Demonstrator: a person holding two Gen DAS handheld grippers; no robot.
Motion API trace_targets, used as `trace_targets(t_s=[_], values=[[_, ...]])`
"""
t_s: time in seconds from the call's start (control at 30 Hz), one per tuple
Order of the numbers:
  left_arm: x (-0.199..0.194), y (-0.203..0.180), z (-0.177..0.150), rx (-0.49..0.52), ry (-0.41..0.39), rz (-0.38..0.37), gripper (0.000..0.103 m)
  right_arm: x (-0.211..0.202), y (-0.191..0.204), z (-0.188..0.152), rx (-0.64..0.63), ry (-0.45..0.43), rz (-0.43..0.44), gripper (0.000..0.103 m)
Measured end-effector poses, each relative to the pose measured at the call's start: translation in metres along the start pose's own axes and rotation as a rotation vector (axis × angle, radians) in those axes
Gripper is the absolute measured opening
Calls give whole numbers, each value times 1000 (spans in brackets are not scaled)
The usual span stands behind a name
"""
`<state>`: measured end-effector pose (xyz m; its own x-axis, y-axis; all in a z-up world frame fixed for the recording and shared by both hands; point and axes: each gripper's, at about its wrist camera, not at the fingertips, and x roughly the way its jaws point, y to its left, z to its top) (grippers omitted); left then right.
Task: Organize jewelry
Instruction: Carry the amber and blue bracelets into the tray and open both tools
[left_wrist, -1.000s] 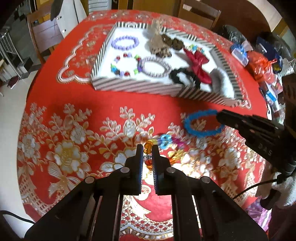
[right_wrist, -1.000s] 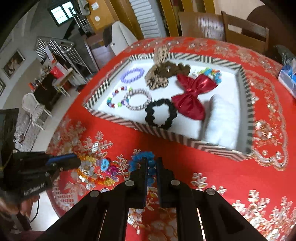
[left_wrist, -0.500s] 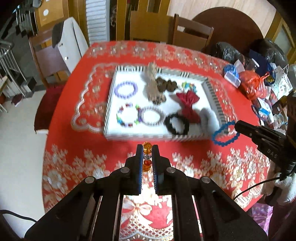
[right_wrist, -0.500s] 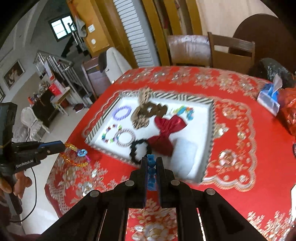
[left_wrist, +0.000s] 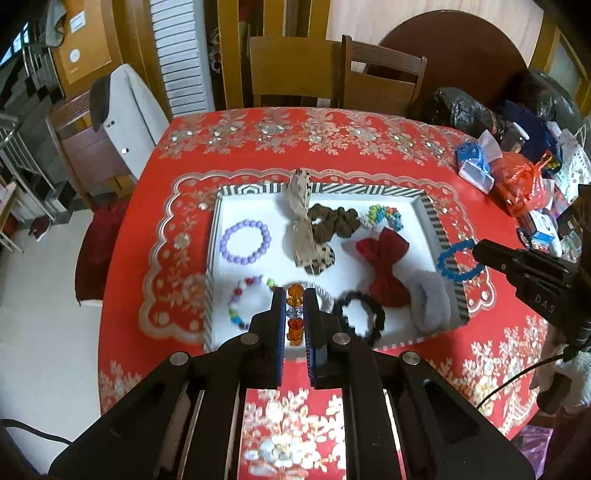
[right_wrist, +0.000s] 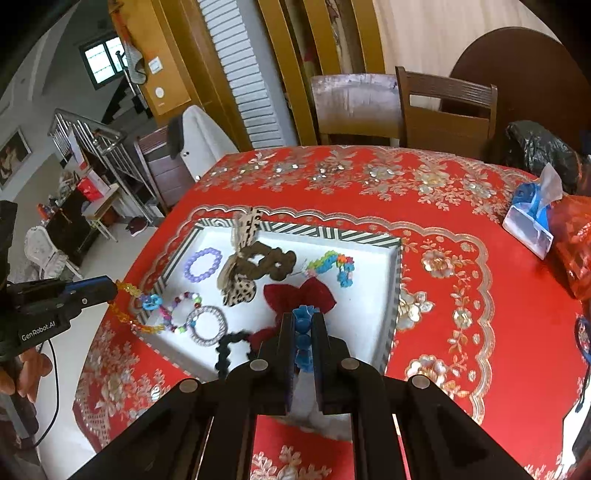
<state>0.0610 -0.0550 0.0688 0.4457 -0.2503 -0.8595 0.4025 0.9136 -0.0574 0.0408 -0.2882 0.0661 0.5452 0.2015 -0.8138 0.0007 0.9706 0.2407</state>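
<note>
My left gripper (left_wrist: 295, 306) is shut on an orange bead necklace (left_wrist: 295, 319) and holds it above the near edge of the striped tray (left_wrist: 432, 218). In the right wrist view the necklace (right_wrist: 127, 295) hangs from that gripper (right_wrist: 110, 291) at the tray's left corner. My right gripper (right_wrist: 303, 325) is shut on a blue bead bracelet (right_wrist: 303, 343) above the tray's near side. In the left wrist view the blue bracelet (left_wrist: 456, 260) hangs off that gripper (left_wrist: 478, 253) by the tray's right rim.
The tray holds a purple bracelet (left_wrist: 245, 242), a multicolour bracelet (left_wrist: 243, 302), a black scrunchie (left_wrist: 358, 319), a red bow (left_wrist: 384, 266), a grey scrunchie (left_wrist: 430, 299), brown scrunchies (left_wrist: 332, 221) and a leopard bow (left_wrist: 306, 236). Bags (left_wrist: 517, 177) lie at the right. Chairs (left_wrist: 380, 77) stand behind.
Both grippers have lifted their pieces off the tablecloth and carried them up and over the tray. The tray's contents have not moved.
</note>
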Motion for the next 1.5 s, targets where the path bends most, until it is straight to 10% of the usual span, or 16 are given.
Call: trace_targets(t_s=[0.57,1.23,1.5], values=[[82,3,43,29,86,13,8,72,-10,23,35,116,-5,8],[144,49,37,-43,164,118,8,134,-50,22,18,253,-237,8],[138,45,33,-53,164,146,20,103,-38,20,61,176,-181,34]])
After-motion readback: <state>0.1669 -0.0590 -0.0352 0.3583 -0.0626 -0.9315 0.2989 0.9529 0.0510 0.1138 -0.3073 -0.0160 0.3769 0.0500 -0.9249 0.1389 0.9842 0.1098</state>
